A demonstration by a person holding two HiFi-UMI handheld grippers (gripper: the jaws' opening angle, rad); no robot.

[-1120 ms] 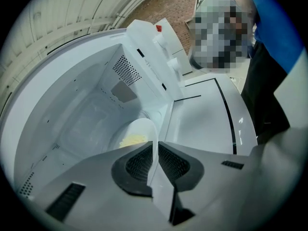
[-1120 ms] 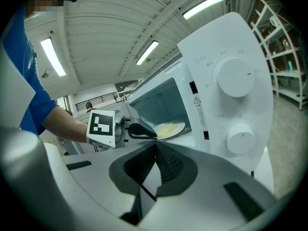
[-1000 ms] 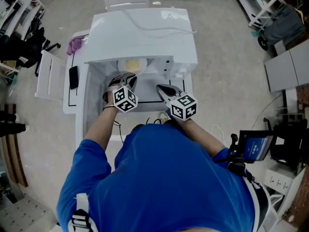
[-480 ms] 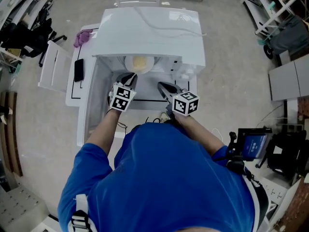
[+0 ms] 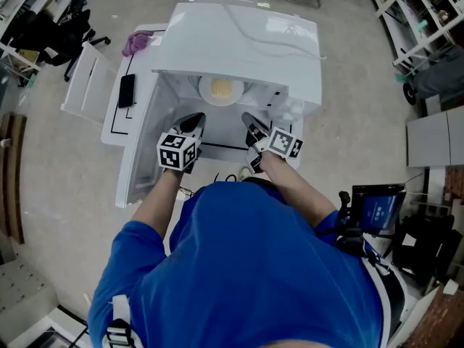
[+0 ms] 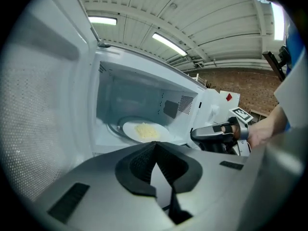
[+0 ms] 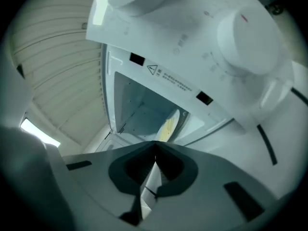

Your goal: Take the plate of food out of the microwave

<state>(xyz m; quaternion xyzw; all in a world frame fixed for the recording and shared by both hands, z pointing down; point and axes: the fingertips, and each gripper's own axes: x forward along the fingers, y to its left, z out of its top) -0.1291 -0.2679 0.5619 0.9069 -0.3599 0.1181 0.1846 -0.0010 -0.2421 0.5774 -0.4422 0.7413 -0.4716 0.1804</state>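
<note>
Both my forearms reach forward, left gripper (image 5: pixel 194 119) and right gripper (image 5: pixel 249 119) aimed nearly level at the open microwave (image 5: pixel 246 46); both pairs of jaws pressed together, nothing between them. White plate (image 5: pixel 206 92) of pale yellow food (image 5: pixel 222 88) sits flat inside the cavity, clear of both grippers; door (image 5: pixel 141 143) swung open on my left.

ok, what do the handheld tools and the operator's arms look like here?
Left tool and right tool match: silver-grey tapered jaws, black ribbed pads, each with a white cube of black square markers behind. Blue short sleeves; forearms bare.
</note>
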